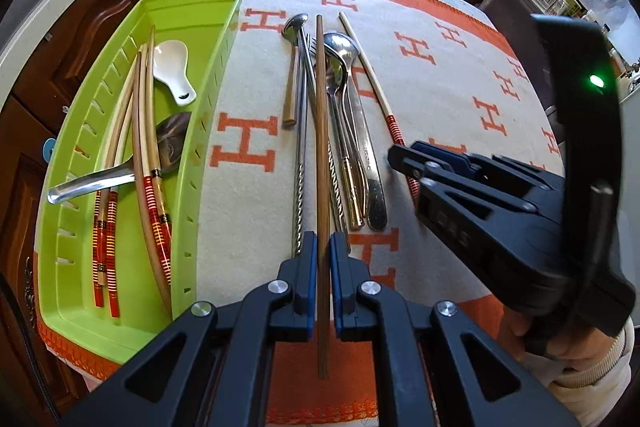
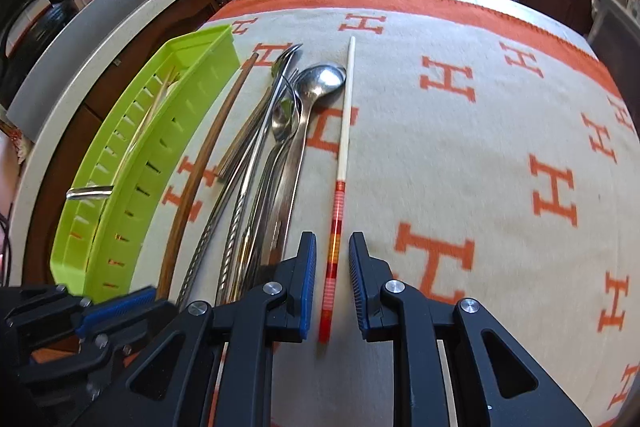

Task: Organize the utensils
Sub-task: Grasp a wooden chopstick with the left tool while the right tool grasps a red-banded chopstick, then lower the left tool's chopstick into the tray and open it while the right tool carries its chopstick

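One brown wooden chopstick is clamped between the pads of the left gripper, which grips it near its lower end, so most of its length runs out ahead of the fingers over the loose pile of metal spoons and forks on the cloth. Gripping low probably leaves the long end free to swing across into the tray.

The right gripper stands with its jaws only narrowly apart, straddling the red-banded end of a cream chopstick; its pads do not yet press on the stick, which lies flat on the orange-and-cream cloth just right of the pile. The narrow gap suits so thin a thing.

The green slotted tray lies along the cloth's left edge, lengthwise beside the pile. It already holds several red-banded chopsticks, a white ceramic spoon toward its far end, and a metal spoon whose handle sticks out over the tray's left wall. Chopsticks there lie lengthwise, so the brown one likely goes in alongside them.

The sorting looks partly done: the metal pieces are still untouched.
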